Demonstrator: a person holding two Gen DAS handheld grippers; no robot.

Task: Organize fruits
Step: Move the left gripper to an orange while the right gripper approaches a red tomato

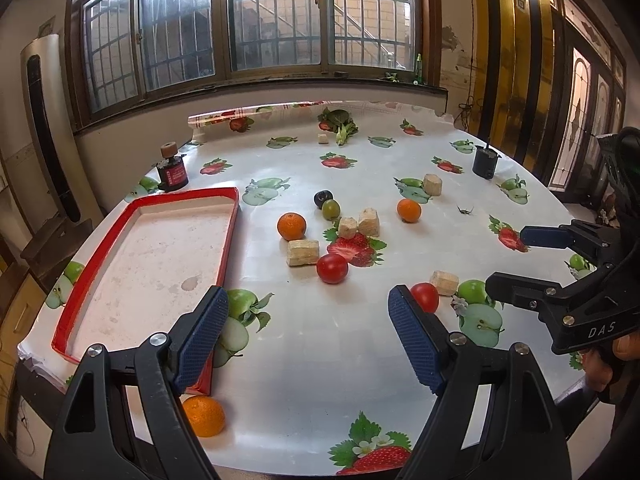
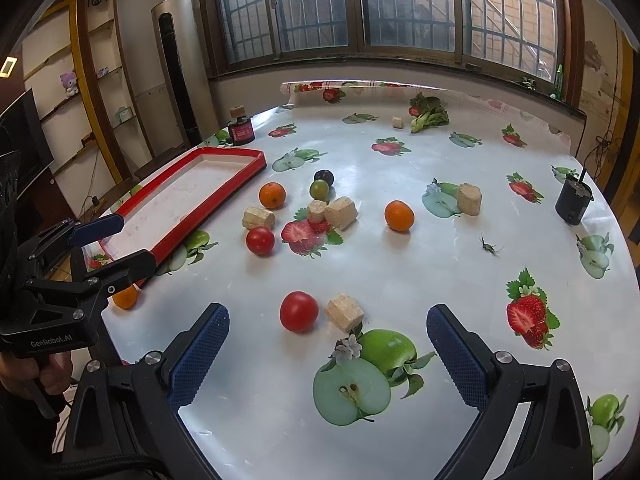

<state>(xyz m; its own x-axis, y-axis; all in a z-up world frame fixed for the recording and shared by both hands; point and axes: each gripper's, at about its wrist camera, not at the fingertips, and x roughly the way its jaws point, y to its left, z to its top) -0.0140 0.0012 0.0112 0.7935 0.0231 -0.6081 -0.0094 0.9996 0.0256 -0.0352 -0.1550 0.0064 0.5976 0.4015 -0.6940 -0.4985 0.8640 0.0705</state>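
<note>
tomato [image 2: 299, 311] | just ahead of right gripper [image 2: 328, 356] (jaws wide); untouched

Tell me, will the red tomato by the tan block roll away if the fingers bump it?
Probably. The tomato looks round and glossy, and it sits free on the smooth table, so a nudge would likely send it rolling. The tan block beside it might stop it on that side. Its shiny skin may slip unless the open right gripper closes around its middle.
</note>
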